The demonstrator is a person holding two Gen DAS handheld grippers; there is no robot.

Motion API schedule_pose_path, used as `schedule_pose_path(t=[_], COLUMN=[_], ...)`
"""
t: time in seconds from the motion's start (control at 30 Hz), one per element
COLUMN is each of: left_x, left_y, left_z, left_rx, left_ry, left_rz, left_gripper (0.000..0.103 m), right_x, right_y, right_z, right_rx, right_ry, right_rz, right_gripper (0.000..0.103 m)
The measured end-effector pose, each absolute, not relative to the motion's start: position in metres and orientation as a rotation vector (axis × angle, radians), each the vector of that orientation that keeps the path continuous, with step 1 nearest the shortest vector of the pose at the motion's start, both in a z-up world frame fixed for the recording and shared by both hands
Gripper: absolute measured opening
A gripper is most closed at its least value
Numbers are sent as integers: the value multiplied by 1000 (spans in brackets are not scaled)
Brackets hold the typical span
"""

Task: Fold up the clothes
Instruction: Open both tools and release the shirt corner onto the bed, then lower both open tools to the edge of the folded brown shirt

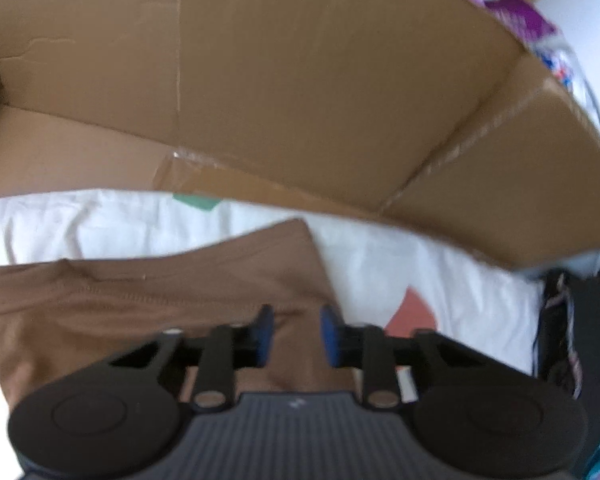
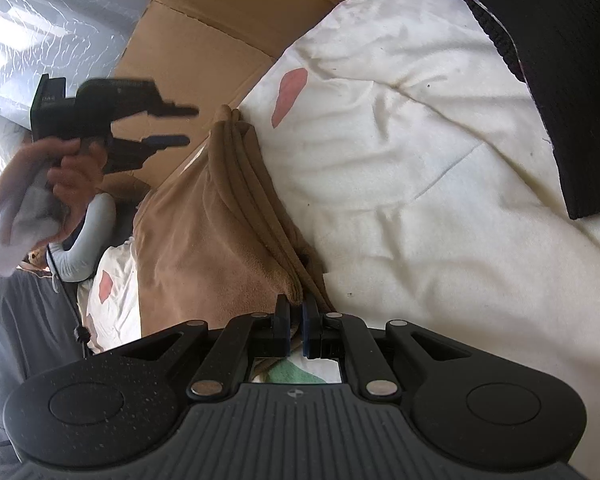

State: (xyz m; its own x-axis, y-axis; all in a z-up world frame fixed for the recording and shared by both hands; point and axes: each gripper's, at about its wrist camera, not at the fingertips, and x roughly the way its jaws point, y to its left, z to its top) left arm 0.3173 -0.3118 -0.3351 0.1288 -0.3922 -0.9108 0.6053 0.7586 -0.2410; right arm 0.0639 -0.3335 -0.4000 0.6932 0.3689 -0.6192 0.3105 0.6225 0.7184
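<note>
Brown stretchy fabric garment (image 1: 148, 312), folded into a few layers, lies on a white wrinkled bedsheet with coral and green patches (image 1: 420, 272); a flattened brown cardboard sheet with taped seams (image 1: 300, 80) sits just beyond the sheet's far edge. Left gripper (image 1: 296, 336), black with blue pads, hangs above the garment's right part, pointing steeply down; jaws stand apart with a clear gap, nothing pinched between them, brown cloth only visible below through the gap. In the right wrist view the same left gripper (image 2: 180, 126) shows off to the left, held by a bare hand (image 2: 60, 176), fingers parted and empty, raised clear of the cloth. Right gripper (image 2: 296, 320) is down at the near end of the garment (image 2: 220, 216), blue pads almost together with a bunched brown edge clamped between them; stacked folds of the cloth run away from the jaws toward the cardboard (image 2: 204, 40). White bedsheet (image 2: 420, 180) spreads to the right of the garment. A black woven-textured item (image 2: 560, 60) lies on the sheet at upper right, well apart from the garment. Person's grey sleeve (image 2: 88, 236) and dark clothing visible at left. Left wrist view slightly blurred.
</note>
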Motion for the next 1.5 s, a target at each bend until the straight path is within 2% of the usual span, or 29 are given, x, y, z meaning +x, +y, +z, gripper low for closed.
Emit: schedule_pose_path(t=[0.1,0.33,0.7,0.77,0.87,0.93,0.97,1.03,1.1,1.17,1.4,1.5], left_x=[310,304,298,298,296,293,291,289,286,282,271,269], left_y=[-315,-334,-335,-332,-333,-332,-330,-322,-311,-295,-239,-219], left_z=[-347,-376,-376,-373,-364,-354,-350,-343,-337,-333,-321,-315], left_rx=[255,243,299,284,309,322,323,326,331,338,344,325], left_ry=[1263,1292,1243,1250,1240,1212,1195,1175,1160,1149,1112,1094], left_rz=[-754,-740,-784,-779,-776,-805,-822,-848,-865,-871,-871,-843], left_gripper=[17,8,11,14,28,56,61,63,63,63,63,63], right_x=[64,66,74,71,64,62,62,64,67,73,100,109], right_y=[-333,-334,-339,-338,-341,-345,-346,-349,-352,-355,-357,-355], right_z=[-400,-404,-398,-394,-392,-390,-389,-384,-380,-375,-365,-362], right_rx=[925,926,937,921,927,921,914,897,874,834,746,722], right_ry=[838,845,900,896,905,900,895,886,874,860,850,847], right_rz=[34,27,6,-14,-45,-61,-67,-72,-65,-43,0,21], right_gripper=[2,2,7,14,16,17,17,20,27,43,48,56])
